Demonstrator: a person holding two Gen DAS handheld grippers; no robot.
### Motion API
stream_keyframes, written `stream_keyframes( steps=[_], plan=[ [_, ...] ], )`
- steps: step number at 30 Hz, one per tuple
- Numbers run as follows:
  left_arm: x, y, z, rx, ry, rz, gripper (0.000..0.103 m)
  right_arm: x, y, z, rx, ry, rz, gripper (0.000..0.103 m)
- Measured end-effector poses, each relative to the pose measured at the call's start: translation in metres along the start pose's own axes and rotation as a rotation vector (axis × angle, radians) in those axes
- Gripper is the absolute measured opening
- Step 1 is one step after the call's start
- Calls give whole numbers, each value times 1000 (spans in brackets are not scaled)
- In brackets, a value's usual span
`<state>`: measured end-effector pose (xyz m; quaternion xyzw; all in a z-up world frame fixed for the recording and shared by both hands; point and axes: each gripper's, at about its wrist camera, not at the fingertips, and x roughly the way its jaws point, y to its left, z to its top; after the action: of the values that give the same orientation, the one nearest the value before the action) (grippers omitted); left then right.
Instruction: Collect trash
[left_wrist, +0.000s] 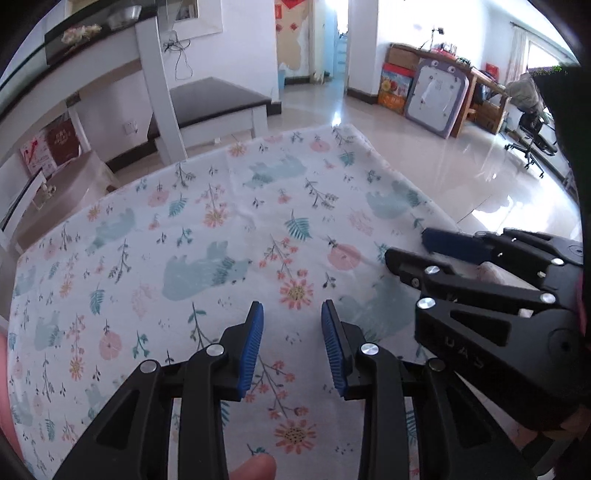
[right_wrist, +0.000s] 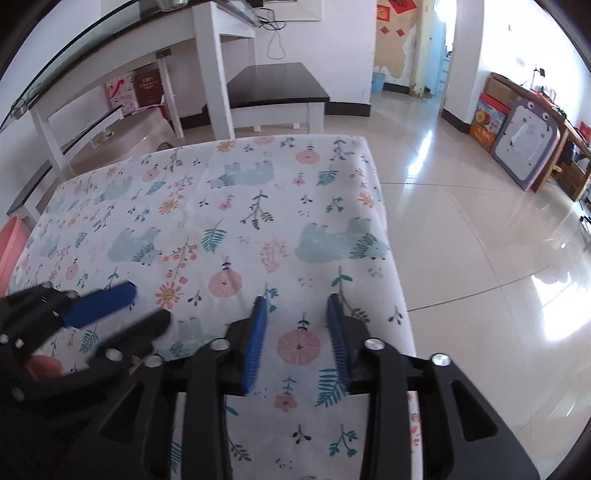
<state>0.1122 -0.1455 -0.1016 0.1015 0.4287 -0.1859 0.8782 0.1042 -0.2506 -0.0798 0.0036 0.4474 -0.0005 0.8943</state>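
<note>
No trash shows on the table (left_wrist: 207, 229), which is covered by a white cloth printed with flowers and pale blue bears. My left gripper (left_wrist: 291, 310) hovers over the near part of the cloth, open, with only cloth between its blue pads. My right gripper (right_wrist: 297, 301) stands open as well, close to the table's right edge, with nothing between its fingers. Each gripper appears in the other's view: the right gripper (left_wrist: 406, 245) on the right side, the left gripper (right_wrist: 149, 302) on the left side. A person's fingertip (left_wrist: 255, 467) shows at the bottom of the left wrist view.
A pink container (right_wrist: 11, 243) sits off the table's left edge. Beyond the far edge stand a white bench with a dark top (right_wrist: 277, 86) and a white desk (left_wrist: 122, 44). Shiny tiled floor (right_wrist: 480, 221) lies to the right, with boxes (right_wrist: 487, 118) along the wall.
</note>
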Motion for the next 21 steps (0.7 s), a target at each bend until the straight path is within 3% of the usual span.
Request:
stream_keyframes(
  steps=[17,21],
  plan=[
    [-2,1,-1,-9,5,10,33,0,1,1,0,1,4,40],
    [-7,7,-8,-46,-4,62,35,-3,8,-1,-30,-13,51,40]
  ],
)
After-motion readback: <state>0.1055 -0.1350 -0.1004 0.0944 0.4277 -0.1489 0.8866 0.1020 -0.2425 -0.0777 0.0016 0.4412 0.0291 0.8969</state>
